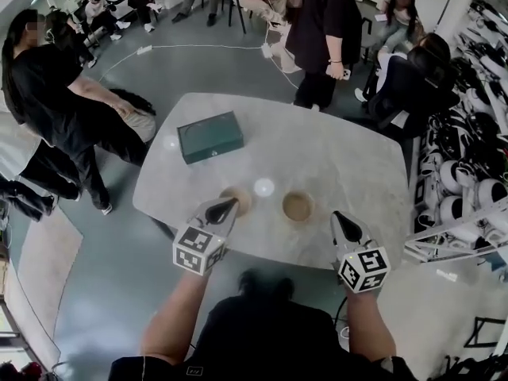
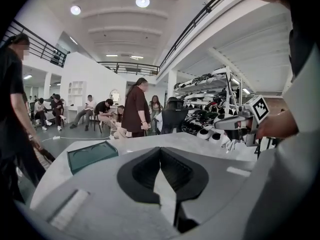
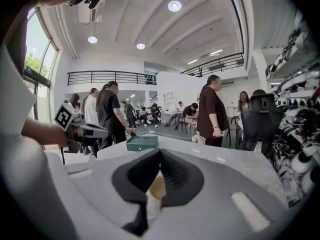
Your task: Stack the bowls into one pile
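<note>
At the bottom of the head view, two bare forearms reach up from the lower edge, each holding a gripper with a square-marked cube. The left claw (image 1: 232, 203) sits lower centre-left. Its two jaws are pressed together at the tips with nothing between them, and only pale tabletop (image 1: 341, 165) shows through the slit behind them. The right claw (image 1: 336, 215), lower centre-right, is likewise closed tip to tip and grips nothing.

Just past the left claw lies the left bowl (image 1: 244, 199), tan and partly covered by that claw's tip. Whether the two touch cannot be told. The right bowl (image 1: 298, 206), tan with a darker inside, stands near it at the frame's centre, apart from it and up-left of the right claw. In the right gripper view it shows through the gap below the closed tips. Both bowls rest separately on the tabletop, unstacked.

Farther up, left of centre, lies a dark green box (image 1: 209, 136). Beyond the tabletop a person in black (image 1: 325, 30) stands at upper centre, and another (image 1: 48, 109) stands at the left edge. Racks of white gear (image 1: 468, 157) fill the right side.
</note>
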### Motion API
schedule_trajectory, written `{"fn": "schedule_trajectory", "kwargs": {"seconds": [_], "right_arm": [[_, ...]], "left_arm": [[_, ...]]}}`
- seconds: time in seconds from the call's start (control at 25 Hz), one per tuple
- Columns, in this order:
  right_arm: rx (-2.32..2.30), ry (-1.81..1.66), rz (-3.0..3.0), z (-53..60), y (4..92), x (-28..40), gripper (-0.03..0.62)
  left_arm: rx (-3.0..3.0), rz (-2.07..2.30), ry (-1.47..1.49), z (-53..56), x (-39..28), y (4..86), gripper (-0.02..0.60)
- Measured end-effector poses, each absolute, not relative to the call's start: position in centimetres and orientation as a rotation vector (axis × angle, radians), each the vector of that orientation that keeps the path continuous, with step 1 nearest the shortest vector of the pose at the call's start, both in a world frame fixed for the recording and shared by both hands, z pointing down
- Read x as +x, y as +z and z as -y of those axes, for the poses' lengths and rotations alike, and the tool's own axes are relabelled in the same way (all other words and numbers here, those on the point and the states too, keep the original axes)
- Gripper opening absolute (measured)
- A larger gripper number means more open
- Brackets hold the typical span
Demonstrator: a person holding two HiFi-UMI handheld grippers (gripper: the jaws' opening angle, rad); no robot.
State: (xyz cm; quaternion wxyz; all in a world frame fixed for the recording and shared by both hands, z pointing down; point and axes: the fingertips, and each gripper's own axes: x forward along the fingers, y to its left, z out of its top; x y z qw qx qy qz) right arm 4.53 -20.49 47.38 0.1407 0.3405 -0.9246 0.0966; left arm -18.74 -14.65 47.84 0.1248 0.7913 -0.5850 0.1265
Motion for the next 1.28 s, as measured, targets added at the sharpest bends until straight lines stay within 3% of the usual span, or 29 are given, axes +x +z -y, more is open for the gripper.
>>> {"fn": "schedule_trajectory", "kwargs": {"seconds": [0.24, 0.36, 0.4, 1.28], "right_arm": [[0.949, 0.305, 2.673, 20.8, 48.3, 6.1, 0.005], [0.931, 0.322, 2.666, 20.8, 49.1, 5.9, 0.005], [0.924, 0.331, 2.661, 20.7, 49.4, 5.7, 0.005], [0.982, 0.389, 2.555, 20.1, 51.7, 4.6, 0.005]], "left_arm": [[2.292, 1.612, 0.541, 14.3, -17.1, 52.0, 0.013], [2.272, 1.548, 0.654, 14.5, -17.1, 55.0, 0.119], [2.26, 1.528, 0.687, 14.5, -17.3, 56.0, 0.127], [2.265, 1.074, 1.496, 14.7, -20.3, 71.1, 0.158]]}}
